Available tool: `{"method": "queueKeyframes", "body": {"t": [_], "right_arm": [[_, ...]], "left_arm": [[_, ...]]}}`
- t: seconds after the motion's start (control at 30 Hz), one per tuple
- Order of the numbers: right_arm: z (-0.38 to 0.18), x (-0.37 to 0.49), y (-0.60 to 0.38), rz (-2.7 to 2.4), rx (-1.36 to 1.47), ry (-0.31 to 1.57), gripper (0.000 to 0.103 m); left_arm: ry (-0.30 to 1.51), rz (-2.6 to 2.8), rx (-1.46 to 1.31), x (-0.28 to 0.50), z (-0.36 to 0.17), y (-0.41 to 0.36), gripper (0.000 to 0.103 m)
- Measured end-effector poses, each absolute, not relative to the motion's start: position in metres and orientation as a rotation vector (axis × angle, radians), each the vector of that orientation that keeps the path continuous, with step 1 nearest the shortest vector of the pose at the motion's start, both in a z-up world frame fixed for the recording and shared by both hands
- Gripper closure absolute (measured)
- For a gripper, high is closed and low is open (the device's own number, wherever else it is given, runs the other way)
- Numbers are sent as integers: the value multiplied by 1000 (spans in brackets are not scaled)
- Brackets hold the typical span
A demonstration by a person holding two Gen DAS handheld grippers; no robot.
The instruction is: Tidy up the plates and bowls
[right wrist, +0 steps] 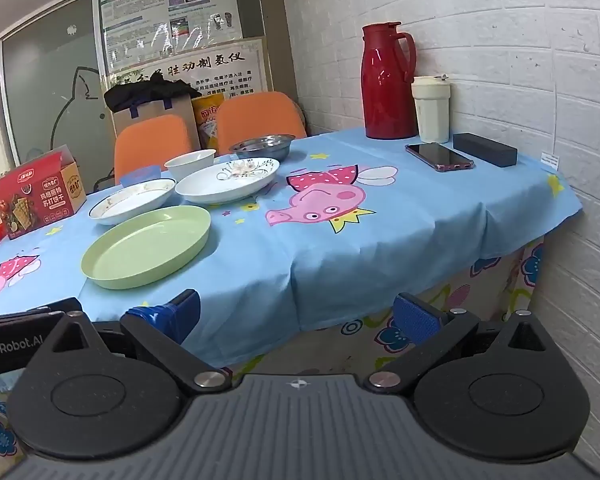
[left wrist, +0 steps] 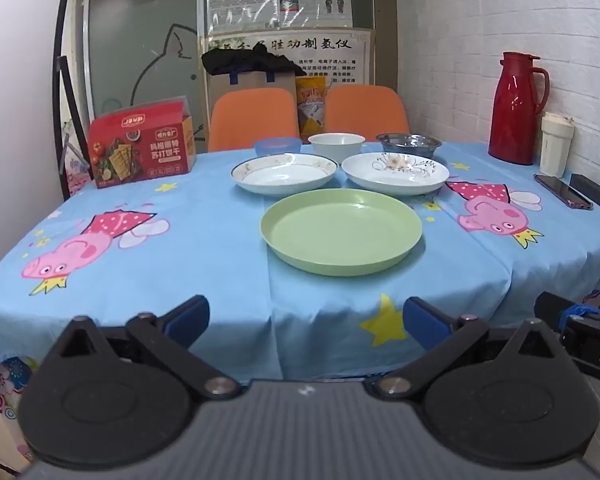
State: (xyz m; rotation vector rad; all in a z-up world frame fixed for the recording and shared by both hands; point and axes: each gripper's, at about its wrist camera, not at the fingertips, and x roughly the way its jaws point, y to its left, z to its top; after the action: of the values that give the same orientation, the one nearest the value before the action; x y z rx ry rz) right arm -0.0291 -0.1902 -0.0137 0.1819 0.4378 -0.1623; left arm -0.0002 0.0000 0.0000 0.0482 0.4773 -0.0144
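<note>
A green plate [left wrist: 341, 236] [right wrist: 146, 246] lies on the blue tablecloth near the front. Behind it lie a gold-rimmed white plate [left wrist: 285, 173] [right wrist: 132, 201] and a flower-patterned white plate [left wrist: 396, 173] [right wrist: 228, 182]. Further back stand a small blue bowl [left wrist: 277, 146] [right wrist: 140, 176], a white bowl [left wrist: 335, 145] [right wrist: 191, 163] and a metal bowl [left wrist: 409, 145] [right wrist: 262, 147]. My left gripper [left wrist: 306, 320] is open and empty before the table's front edge. My right gripper [right wrist: 296, 314] is open and empty, lower and to the right.
A red cracker box [left wrist: 142, 148] stands at the back left. A red thermos [right wrist: 386, 82], a cream cup [right wrist: 431, 109], a phone [right wrist: 439, 156] and a black case [right wrist: 485, 149] are by the brick wall on the right. Two orange chairs [left wrist: 254, 116] stand behind the table.
</note>
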Motion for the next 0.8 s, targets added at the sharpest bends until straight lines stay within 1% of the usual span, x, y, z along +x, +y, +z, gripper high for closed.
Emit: {"method": "queueKeyframes", "body": {"t": [0.33, 0.8], "right_arm": [[-15, -28, -189, -163, 179, 434, 12], [-17, -31, -189, -145, 188, 434, 12]], "left_arm": [[497, -15, 36, 2, -7, 3, 0], [500, -12, 44, 2, 0, 0, 0]]}}
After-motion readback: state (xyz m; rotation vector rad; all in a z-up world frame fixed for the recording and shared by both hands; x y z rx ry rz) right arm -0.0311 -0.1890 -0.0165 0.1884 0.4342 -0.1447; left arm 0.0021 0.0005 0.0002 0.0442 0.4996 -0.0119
